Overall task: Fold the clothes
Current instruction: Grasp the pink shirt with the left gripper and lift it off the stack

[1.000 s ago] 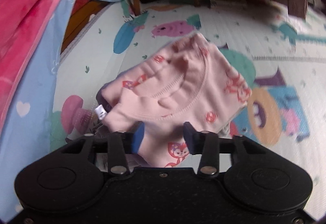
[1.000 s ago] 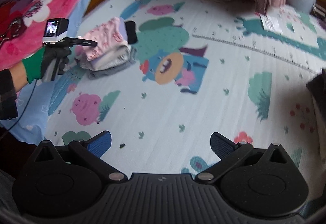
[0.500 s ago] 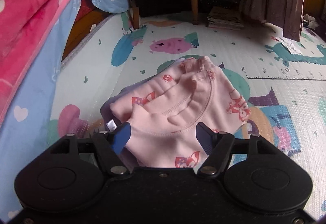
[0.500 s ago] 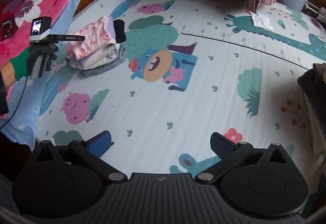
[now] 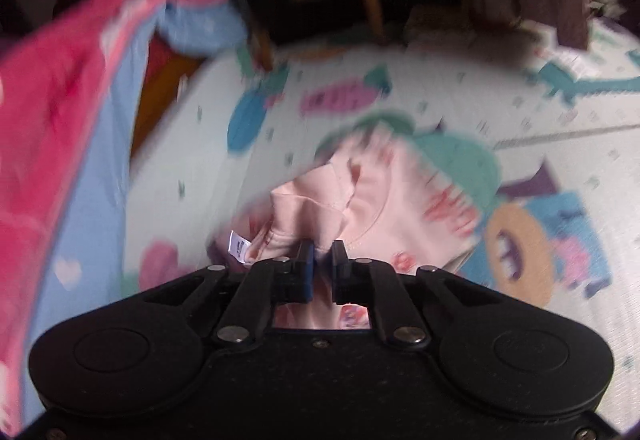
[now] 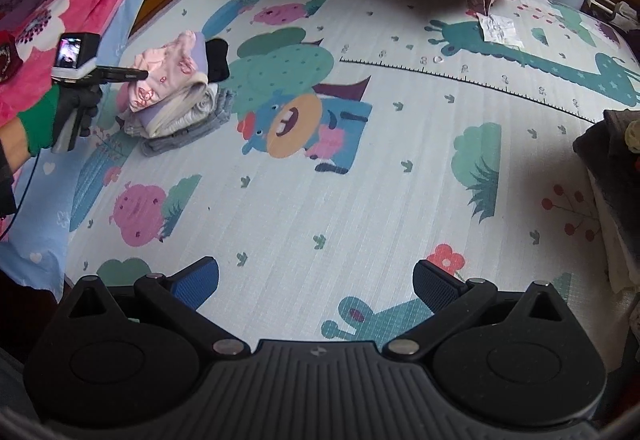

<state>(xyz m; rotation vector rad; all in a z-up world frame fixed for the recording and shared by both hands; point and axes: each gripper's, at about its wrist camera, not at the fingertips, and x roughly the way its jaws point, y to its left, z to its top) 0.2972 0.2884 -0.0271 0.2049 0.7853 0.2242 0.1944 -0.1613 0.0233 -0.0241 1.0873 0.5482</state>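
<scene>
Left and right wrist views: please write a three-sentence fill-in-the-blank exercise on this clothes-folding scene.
1. The left gripper is shut on the ____ garment.
2. The right gripper hangs ____ over the play mat.
3. The garment tops a ____ of folded clothes.

Missing words: pink; open; pile

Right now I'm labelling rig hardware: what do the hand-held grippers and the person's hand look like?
Both hand-held grippers, left and right, are black with round pivot housings, silver rivets and blue finger pads. The left carries a small screen camera. The hand wears a black glove with a green cuff.
</scene>
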